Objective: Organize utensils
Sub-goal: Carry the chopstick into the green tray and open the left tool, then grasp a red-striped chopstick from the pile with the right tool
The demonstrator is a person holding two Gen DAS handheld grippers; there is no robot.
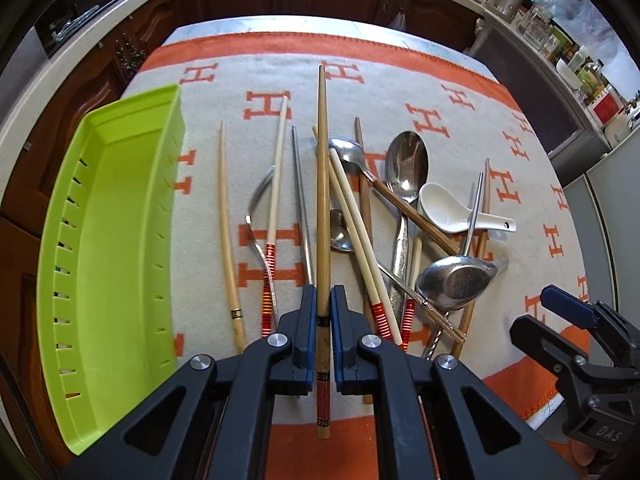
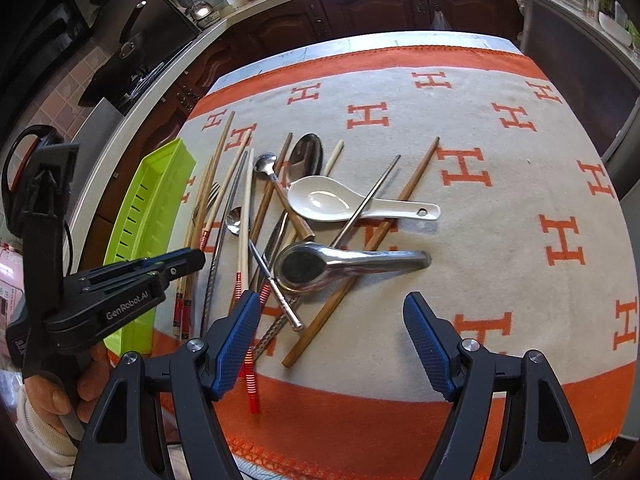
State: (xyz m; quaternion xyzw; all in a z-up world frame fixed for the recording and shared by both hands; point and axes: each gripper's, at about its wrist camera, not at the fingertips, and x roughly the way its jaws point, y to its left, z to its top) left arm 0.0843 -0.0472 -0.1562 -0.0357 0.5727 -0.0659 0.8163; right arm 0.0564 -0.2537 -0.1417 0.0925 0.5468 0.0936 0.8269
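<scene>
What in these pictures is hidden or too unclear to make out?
- Left wrist view: the near end of the green tray is hidden behind the left hand-held gripper, which is shut on a bamboo chopstick.
- Right wrist view: much of that tray is hidden behind the left hand-held gripper.
- Both views: in the utensil pile, crossing pieces hide one another.
- Right wrist view: the right hand-held gripper stands open.

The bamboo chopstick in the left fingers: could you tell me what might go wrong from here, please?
1. The left gripper pinches the chopstick near its butt, so the long free end could swing or slip on the way to the green tray.
2. That end hangs above the spoons and other chopsticks; dipping it could scatter the pile.
3. The open right gripper hovers nearby and may get bumped.
</scene>
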